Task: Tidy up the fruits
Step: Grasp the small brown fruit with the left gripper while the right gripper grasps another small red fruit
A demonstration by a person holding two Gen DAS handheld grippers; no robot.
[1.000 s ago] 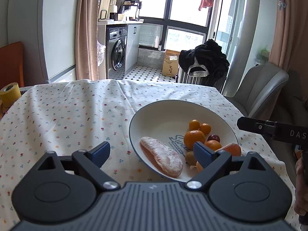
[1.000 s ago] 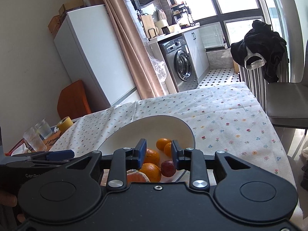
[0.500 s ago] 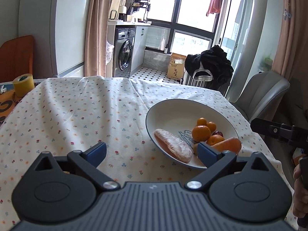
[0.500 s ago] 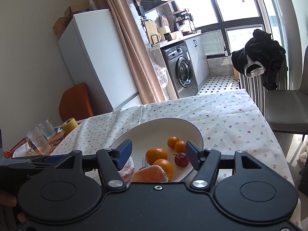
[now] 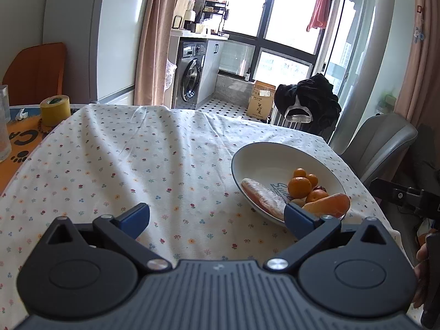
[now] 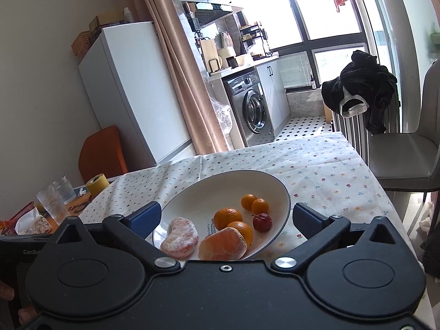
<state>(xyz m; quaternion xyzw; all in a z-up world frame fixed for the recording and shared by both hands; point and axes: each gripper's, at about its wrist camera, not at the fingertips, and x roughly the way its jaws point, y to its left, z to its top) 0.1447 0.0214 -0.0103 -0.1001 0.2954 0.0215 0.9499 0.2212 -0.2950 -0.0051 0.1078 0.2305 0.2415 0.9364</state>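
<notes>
Right gripper (image 6: pixel 226 216): jaws just opened wide, empty, over the white round ceramic plate (image 6: pixel 277 187) of fruit. Left gripper (image 5: pixel 217 216): wide, just opening, empty; plate at 2 o'clock.

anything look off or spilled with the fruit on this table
Nothing stands out. All the fruit sits inside the bowl, none on the tablecloth. Two pieces are peeled, the oranges whole. No spills.

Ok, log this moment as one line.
left gripper: open, empty | right gripper: jaws just opened, empty | fruits: in white bowl | tablecloth: no loose fruit seen
</notes>
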